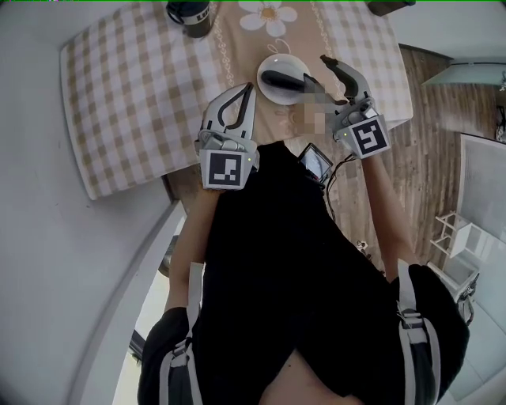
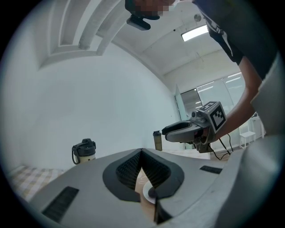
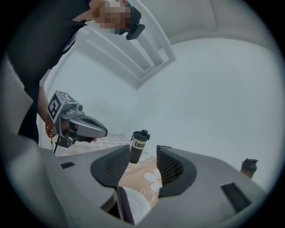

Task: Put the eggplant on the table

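The person's black shirt (image 1: 300, 261) fills the lower part of the head view, with both arms reaching forward over the near edge of the table (image 1: 134, 87). The table is covered by a beige-and-white checked cloth (image 1: 111, 134), and a tan runner printed with white flowers (image 1: 269, 17) lies down its middle.

The left gripper (image 1: 250, 88) is held level above the cloth with its jaws together. In its own view the ribbed pads meet at the tips (image 2: 141, 153) and nothing is between them.

The right gripper (image 1: 318, 70) is held just right of it with its jaws apart. In the right gripper view the gap (image 3: 142, 165) is empty, and only the runner and things farther off show through it.

The dark purple eggplant (image 1: 281, 80) lies on a round white plate (image 1: 273, 95) that sits on the runner near the table's near edge. From the head it appears ahead of and between the two grippers, and neither gripper holds it. In the right gripper view the plate (image 3: 138, 205) is low beneath the open jaws, with the eggplant's dark side (image 3: 124, 205) along its left rim. In the left gripper view only a sliver of the plate (image 2: 147, 196) shows under the closed tips.

A black-and-white bottle with a handle (image 1: 190, 16) stands upright at the far end of the table. It also appears beyond the right jaws (image 3: 139, 147) and off to the left in the left gripper view (image 2: 84, 152).
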Demonstrator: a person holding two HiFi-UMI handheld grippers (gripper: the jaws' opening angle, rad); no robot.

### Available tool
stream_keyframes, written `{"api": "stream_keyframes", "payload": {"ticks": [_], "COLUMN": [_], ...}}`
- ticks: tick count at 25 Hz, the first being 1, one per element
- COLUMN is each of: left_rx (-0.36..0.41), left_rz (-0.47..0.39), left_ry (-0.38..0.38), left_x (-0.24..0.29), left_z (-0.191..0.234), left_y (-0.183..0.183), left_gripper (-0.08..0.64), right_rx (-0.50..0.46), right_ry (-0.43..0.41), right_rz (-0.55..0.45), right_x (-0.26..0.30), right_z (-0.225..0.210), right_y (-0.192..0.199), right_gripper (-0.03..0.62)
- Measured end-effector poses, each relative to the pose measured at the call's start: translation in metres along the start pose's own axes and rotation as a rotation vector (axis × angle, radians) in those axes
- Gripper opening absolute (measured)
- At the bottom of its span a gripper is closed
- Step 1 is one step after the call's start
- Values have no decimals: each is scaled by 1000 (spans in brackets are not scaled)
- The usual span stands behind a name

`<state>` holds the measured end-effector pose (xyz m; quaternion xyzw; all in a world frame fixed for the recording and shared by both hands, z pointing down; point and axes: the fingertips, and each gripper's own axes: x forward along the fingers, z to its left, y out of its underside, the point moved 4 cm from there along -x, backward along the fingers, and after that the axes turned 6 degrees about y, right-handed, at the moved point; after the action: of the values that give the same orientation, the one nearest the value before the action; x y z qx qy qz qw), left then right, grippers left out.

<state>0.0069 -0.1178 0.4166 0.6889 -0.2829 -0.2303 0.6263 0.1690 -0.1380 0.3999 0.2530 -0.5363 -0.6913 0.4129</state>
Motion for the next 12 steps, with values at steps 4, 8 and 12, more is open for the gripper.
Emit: {"api": "stream_keyframes", "payload": {"ticks": [4, 8, 12], "left_rx": [27, 29, 31], "left_rz": [-24, -52, -74], "left_ry": [-5, -18, -43], "left_x": [-1, -3, -7], "left_z": [1, -1, -1], "left_y": [-13, -26, -35], "left_gripper": [3, 3, 3], "right_rx": [1, 1, 24], "right_ry": [98, 170, 250], "right_rz": [-67, -108, -122], "right_x": [-12, -25, -38], "right_z": [-5, -6, -7], "right_y": [-23, -43, -49], "right_gripper": [167, 167, 147]}}
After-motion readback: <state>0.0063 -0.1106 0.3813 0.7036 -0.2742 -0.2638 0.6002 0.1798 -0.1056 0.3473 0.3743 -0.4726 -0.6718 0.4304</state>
